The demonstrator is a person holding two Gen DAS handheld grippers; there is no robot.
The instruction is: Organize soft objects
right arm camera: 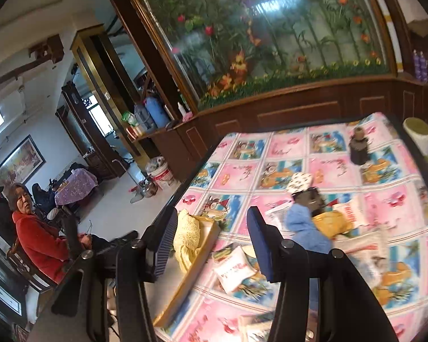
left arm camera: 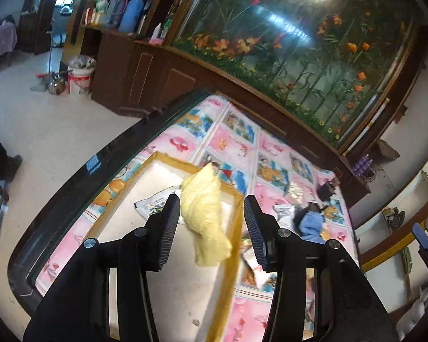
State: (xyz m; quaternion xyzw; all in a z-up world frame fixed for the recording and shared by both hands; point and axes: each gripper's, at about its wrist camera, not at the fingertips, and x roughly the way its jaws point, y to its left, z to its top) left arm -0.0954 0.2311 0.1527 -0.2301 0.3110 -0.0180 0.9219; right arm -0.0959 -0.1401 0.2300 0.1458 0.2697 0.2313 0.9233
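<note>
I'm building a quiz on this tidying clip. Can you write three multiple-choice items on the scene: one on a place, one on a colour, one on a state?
1. Where does the yellow towel lie?
A. Draped over the rim of the tray
B. On the floor
C. On the cabinet shelf

2. What colour is the soft garment lying right of the tray on the tablecloth?
A. Red
B. Light blue
C. Green

3. How does the left gripper stand?
A. Clamped on the towel
B. Clamped on a bottle
C. Open, holding nothing

Answers:
1 A: the right wrist view shows the towel hanging over the tray's wooden edge.
2 B: the bundle is pale blue against the pink cloth.
3 C: its fingers stand apart above the towel, with nothing pressed between them.
</note>
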